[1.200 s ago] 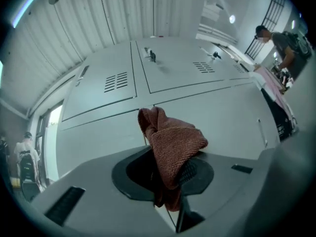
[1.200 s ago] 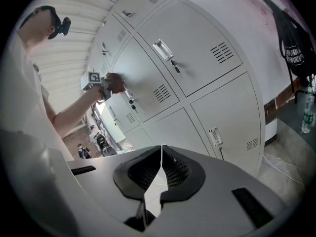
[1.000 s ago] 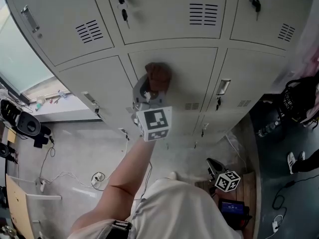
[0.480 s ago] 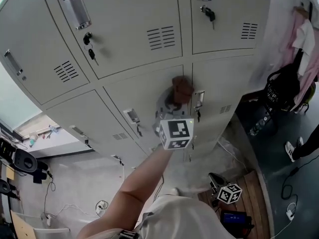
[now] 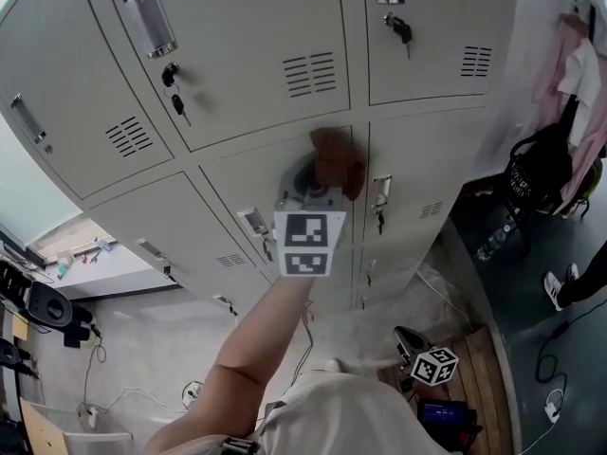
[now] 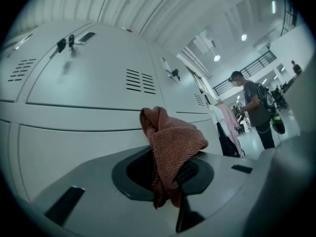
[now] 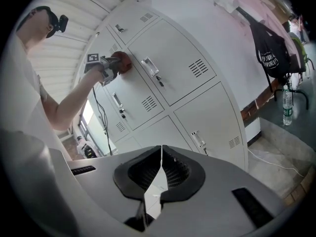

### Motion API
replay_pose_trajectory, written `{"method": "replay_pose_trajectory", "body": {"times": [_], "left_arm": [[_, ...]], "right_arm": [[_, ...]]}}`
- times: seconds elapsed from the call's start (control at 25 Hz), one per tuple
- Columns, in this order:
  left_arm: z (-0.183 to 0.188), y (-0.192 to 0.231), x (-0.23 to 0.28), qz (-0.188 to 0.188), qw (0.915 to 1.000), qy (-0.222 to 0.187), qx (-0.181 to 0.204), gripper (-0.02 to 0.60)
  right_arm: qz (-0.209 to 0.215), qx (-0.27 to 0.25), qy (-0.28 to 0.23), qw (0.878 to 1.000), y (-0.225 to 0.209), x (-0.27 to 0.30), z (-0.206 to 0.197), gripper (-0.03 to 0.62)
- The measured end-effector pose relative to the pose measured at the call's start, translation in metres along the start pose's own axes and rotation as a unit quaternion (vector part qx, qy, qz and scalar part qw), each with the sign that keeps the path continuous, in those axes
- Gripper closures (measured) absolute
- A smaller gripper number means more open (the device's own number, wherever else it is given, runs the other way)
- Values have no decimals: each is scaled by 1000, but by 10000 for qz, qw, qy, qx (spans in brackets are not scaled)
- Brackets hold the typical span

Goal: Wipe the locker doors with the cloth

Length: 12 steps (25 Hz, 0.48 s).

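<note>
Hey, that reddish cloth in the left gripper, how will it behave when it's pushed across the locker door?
Probably floppy: the cloth folds and droops over the left gripper. Likely light, since a pinch alone holds it bunched. Its ribbed weave may drag rather than slide on the smooth locker door.

No readable text anywhere — white print on the black bag [image 7: 270, 53], upper right, too small to read.
</note>
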<state>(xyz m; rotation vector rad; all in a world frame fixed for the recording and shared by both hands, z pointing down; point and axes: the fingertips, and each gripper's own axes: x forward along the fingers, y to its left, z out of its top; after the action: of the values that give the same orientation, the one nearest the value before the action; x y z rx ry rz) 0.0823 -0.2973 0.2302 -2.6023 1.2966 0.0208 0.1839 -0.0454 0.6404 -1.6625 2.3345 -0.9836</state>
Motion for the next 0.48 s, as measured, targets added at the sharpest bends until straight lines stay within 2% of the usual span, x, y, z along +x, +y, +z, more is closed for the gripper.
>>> {"method": "replay_pose_trajectory", "body": {"times": [0.16, 0.28, 0.48], "left_arm": [[0, 50, -34, 471, 9989, -7, -31, 502], [-5, 87, -59, 916, 9956, 10, -220, 502], [-5, 136, -93, 1454, 9891, -214, -120, 502]], "right_arm": [[122, -12, 169, 9998, 3, 8, -6, 574], [265, -83, 283, 9992, 6, 17, -6, 574], [552, -242, 417, 9973, 17, 32, -2, 574]]}}
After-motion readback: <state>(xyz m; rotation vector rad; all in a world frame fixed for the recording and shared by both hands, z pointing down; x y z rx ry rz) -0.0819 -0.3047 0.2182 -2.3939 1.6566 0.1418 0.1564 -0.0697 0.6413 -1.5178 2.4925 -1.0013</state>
